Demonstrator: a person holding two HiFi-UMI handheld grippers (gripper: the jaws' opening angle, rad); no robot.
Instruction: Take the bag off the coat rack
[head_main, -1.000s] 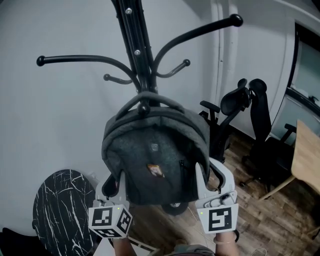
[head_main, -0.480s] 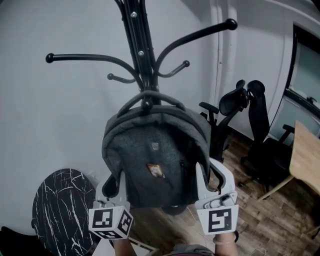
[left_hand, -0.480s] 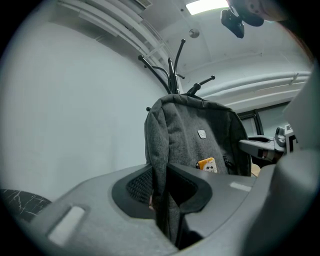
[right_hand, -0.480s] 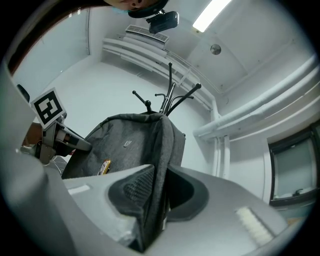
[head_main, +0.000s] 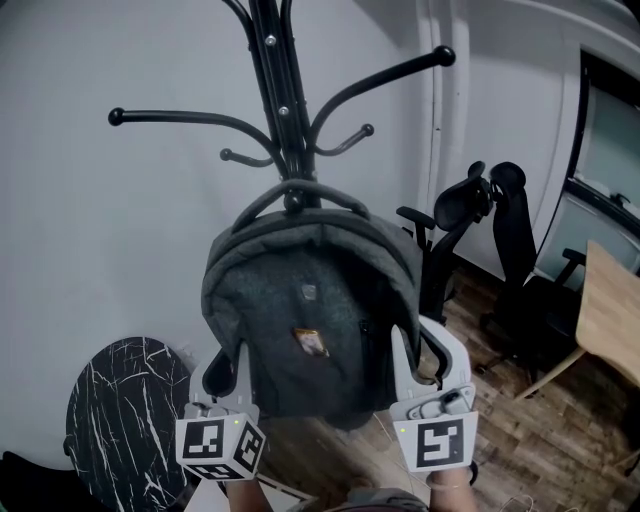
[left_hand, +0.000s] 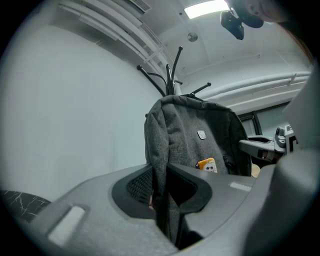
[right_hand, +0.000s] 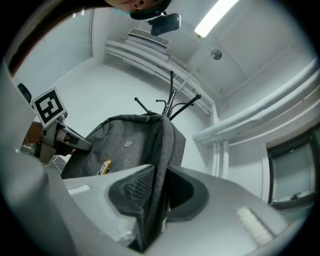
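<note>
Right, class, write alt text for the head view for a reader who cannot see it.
A grey backpack hangs by its top handle from a black coat rack, while the left gripper and right gripper, whose jaws have just been closing, grip its sides from below. A marbled round table and office chairs stand nearby.

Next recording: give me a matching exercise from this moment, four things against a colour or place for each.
Things:
1. bag
2. coat rack
3. round table
4. office chair

Descriptions:
a. black with white veins, lower left
b. grey fabric, small orange tag on the front
c. black pole with curved hooks
d. standing on the wooden floor, at the right

Pairs: 1-b, 2-c, 3-a, 4-d
</note>
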